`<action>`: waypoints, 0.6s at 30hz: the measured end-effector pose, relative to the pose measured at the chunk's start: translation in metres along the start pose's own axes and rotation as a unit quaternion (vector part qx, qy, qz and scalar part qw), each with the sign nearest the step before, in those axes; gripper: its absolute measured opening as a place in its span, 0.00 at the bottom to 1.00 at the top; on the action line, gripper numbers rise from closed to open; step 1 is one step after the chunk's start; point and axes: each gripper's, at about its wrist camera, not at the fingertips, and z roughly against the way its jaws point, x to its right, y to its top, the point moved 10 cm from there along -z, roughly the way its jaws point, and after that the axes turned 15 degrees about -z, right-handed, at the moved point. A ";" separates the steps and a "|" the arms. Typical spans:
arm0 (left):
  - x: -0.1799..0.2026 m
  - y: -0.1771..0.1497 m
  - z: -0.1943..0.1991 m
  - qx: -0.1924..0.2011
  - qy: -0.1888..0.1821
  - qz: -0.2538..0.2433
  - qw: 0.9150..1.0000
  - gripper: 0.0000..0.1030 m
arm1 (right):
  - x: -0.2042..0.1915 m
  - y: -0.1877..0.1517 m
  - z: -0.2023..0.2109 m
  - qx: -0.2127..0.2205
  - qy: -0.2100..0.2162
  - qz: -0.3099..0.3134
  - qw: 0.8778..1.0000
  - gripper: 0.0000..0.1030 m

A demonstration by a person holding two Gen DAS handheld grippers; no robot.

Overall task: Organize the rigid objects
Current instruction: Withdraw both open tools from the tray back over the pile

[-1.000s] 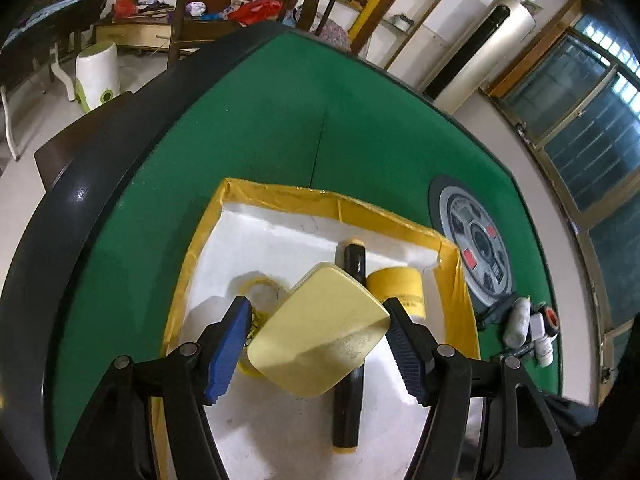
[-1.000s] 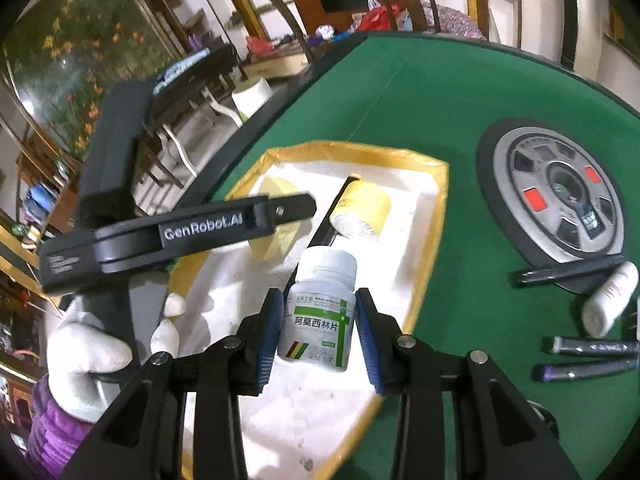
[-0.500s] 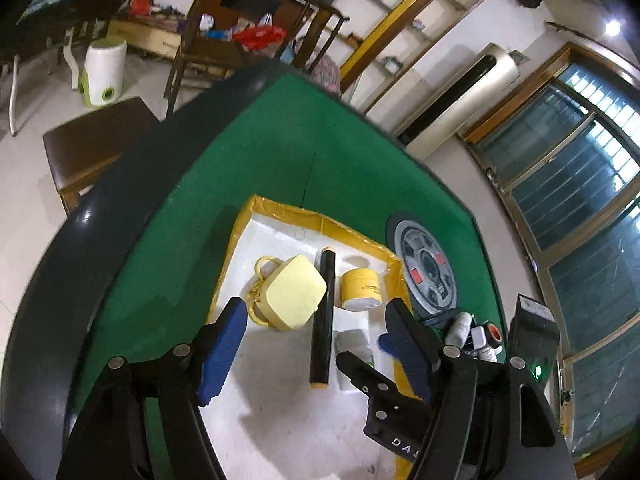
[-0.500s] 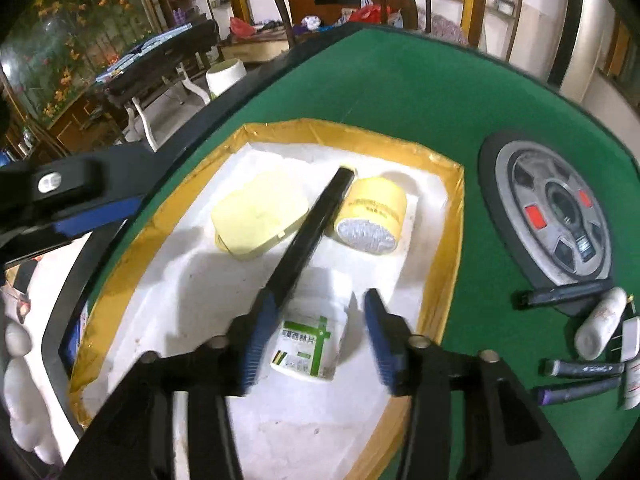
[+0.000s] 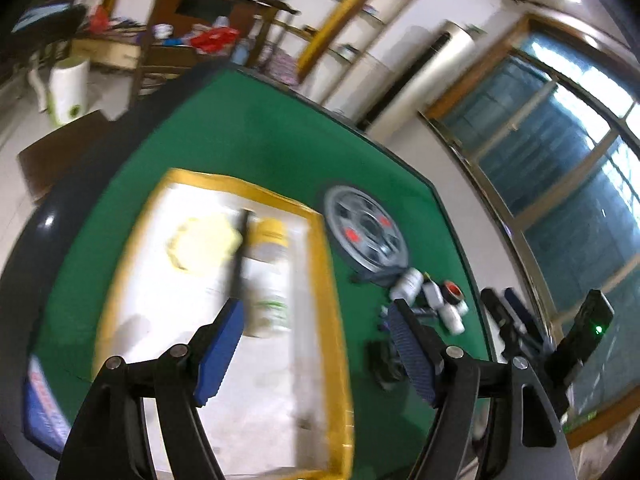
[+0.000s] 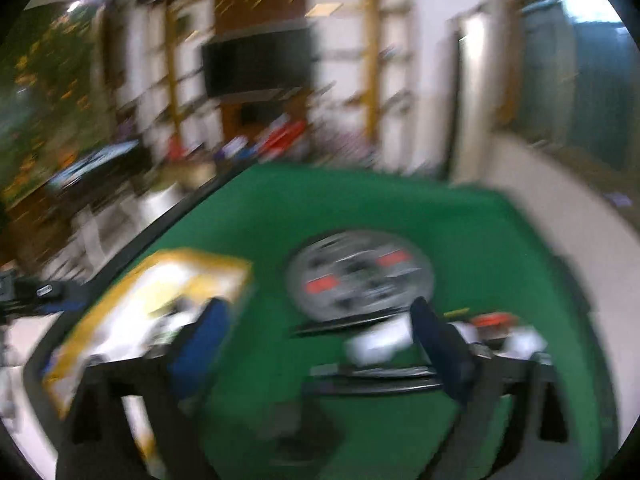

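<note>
- While my right tool (image 6: 320,332) is opening wide with nothing between its pads, it hangs over loose tubes (image 6: 376,346) on the green worktop (image 6: 360,208).
- My left tool (image 5: 316,344) is open and empty.
- White medicine bottle (image 5: 268,300) lies inside the yellow-rimmed tray (image 5: 324,280), beside a black stick (image 5: 240,256).

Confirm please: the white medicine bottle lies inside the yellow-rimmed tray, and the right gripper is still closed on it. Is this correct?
Not quite. The white medicine bottle does lie inside the yellow-rimmed tray, as the left wrist view shows. But the right gripper is not closed on it: the right wrist view shows its jaws opening wide, nothing held between them, pointed toward the small items on the green table.
</note>
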 end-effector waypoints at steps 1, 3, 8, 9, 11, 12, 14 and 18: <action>0.012 0.000 -0.005 -0.005 -0.003 -0.013 1.000 0.75 | 0.019 0.003 0.004 0.019 -0.016 -0.006 1.000 1.00; 0.038 -0.003 -0.020 -0.019 -0.009 -0.037 0.999 0.75 | 0.064 0.003 -0.002 0.000 -0.051 -0.027 0.998 1.00; 0.092 -0.014 -0.059 -0.059 -0.016 -0.090 0.994 0.75 | 0.176 -0.019 -0.024 -0.047 -0.081 -0.159 0.983 1.00; 0.101 -0.018 -0.066 -0.066 -0.015 -0.102 0.992 0.75 | 0.194 -0.021 -0.029 -0.048 -0.090 -0.174 0.979 1.00; 0.122 -0.026 -0.084 -0.085 -0.015 -0.133 0.987 0.75 | 0.216 -0.028 -0.036 -0.048 -0.097 -0.199 0.974 1.00; 0.132 -0.030 -0.093 -0.095 -0.012 -0.150 0.984 0.75 | 0.227 -0.030 -0.041 -0.048 -0.100 -0.212 0.971 1.00; 0.147 -0.035 -0.112 -0.112 -0.005 -0.179 0.977 0.75 | 0.250 -0.036 -0.049 -0.046 -0.100 -0.240 0.965 1.00; 0.162 -0.035 -0.151 -0.140 0.020 -0.207 0.968 0.75 | 0.266 -0.037 -0.054 -0.051 -0.068 -0.296 0.951 1.00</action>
